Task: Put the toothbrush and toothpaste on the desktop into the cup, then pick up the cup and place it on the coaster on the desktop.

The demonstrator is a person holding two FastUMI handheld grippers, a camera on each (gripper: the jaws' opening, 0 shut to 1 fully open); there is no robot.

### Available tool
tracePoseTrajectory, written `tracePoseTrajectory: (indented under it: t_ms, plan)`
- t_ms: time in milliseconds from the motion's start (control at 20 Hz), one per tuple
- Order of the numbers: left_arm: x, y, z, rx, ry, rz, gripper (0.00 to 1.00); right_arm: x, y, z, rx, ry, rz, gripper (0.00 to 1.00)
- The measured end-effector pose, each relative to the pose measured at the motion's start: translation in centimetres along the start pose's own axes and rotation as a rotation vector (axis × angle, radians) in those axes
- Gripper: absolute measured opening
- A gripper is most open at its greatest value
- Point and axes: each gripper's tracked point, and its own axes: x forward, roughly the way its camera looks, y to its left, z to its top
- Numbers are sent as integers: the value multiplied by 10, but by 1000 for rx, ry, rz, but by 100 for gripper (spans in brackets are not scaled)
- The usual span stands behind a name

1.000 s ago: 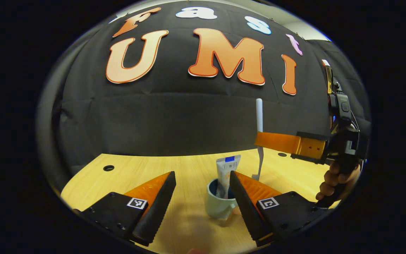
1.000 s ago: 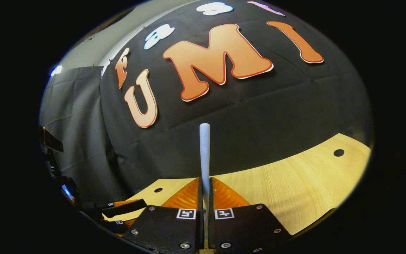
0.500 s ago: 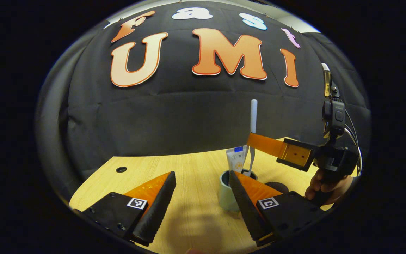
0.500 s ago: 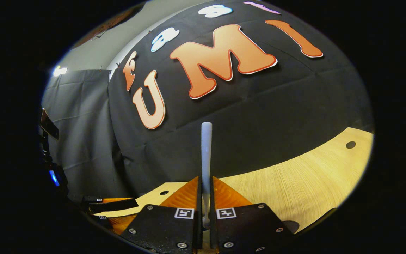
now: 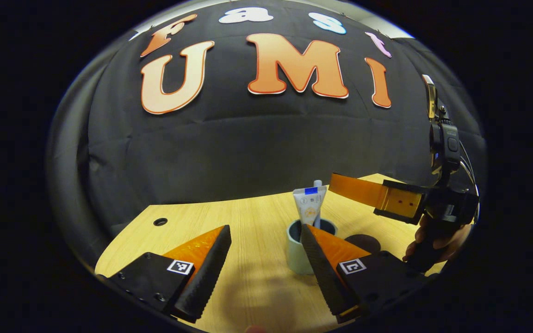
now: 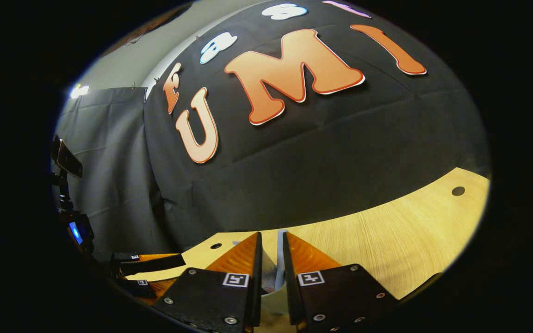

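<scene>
The toothpaste (image 5: pixel 310 206) and toothbrush (image 5: pixel 317 183) stand in the cup (image 5: pixel 300 252) on the desktop (image 5: pixel 248 231) – the left gripper (image 5: pixel 266 261) spread wide before it, the right gripper (image 6: pixel 270 263) slightly parted above it, apparently gripping nothing – beside the dark coaster (image 5: pixel 363 241)

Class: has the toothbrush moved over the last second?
Yes. The toothbrush has dropped into the cup, beside the toothpaste; earlier it stood tall against the wall cloth.
</scene>
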Motion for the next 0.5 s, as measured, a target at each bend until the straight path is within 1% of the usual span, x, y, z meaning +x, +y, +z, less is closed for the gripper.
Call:
tracePoseTrajectory:
  t_ms: [50, 150, 200, 250, 300, 350, 500]
  plan:
    - [-1, -6, 4, 6, -2, -11, 99, -4, -1, 4, -2, 4, -1, 24]
    - [0, -16, 9, 21, 13, -26, 98, -16, -10, 16, -24, 9, -27, 54]
    - [0, -19, 10, 21, 26, -31, 99, -22, -15, 23, -33, 10, -43, 55]
    - [0, -24, 11, 16, 49, -42, 99, -28, -22, 30, -40, 13, -60, 71]
    - [0, -28, 10, 8, 73, -48, 99, -35, -29, 38, -42, 15, -81, 76]
    - [2, -31, 10, 0, 96, -54, 99, -44, -37, 44, -45, 20, -102, 83]
    - [7, -39, 13, -29, 174, -68, 99, -69, -60, 65, -65, 21, -162, 90]
